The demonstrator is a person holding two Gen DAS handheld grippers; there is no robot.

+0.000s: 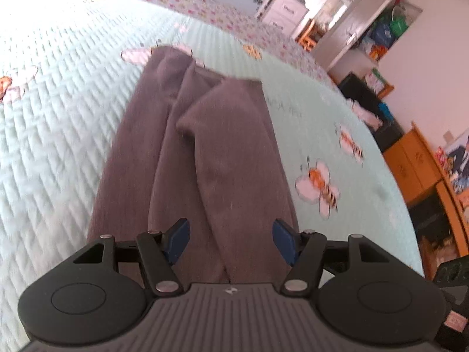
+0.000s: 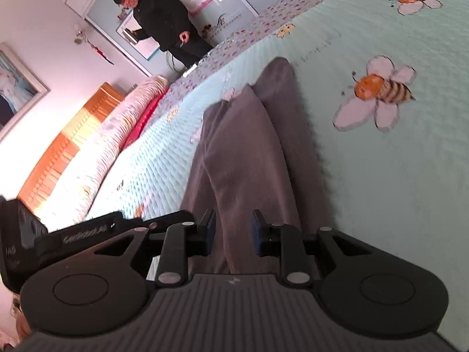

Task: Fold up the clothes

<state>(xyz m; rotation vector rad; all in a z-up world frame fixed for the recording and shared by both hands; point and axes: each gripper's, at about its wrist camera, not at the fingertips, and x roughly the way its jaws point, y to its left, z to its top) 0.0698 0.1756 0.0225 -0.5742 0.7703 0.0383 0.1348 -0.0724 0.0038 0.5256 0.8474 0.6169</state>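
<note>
A grey-brown garment (image 1: 205,146), folded lengthwise into a long strip, lies on the pale green quilted bedspread (image 1: 58,102). One layer overlaps another, with a fold edge running down the middle. My left gripper (image 1: 231,242) hovers over the near end of the garment, its blue pads (image 1: 177,242) wide apart and nothing between them. In the right wrist view the same garment (image 2: 249,146) stretches away from my right gripper (image 2: 233,231), which is open over the cloth, blue pads (image 2: 256,234) a narrower gap apart. The left gripper's black body (image 2: 88,231) shows at the left.
Bee and flower prints (image 2: 378,94) dot the bedspread (image 2: 395,190). A pillow (image 2: 117,135) and wooden headboard (image 2: 67,146) lie at the left. A person in dark clothes (image 2: 167,26) stands beyond the bed. Orange cabinets (image 1: 416,161) and shelves stand past the bed's right edge.
</note>
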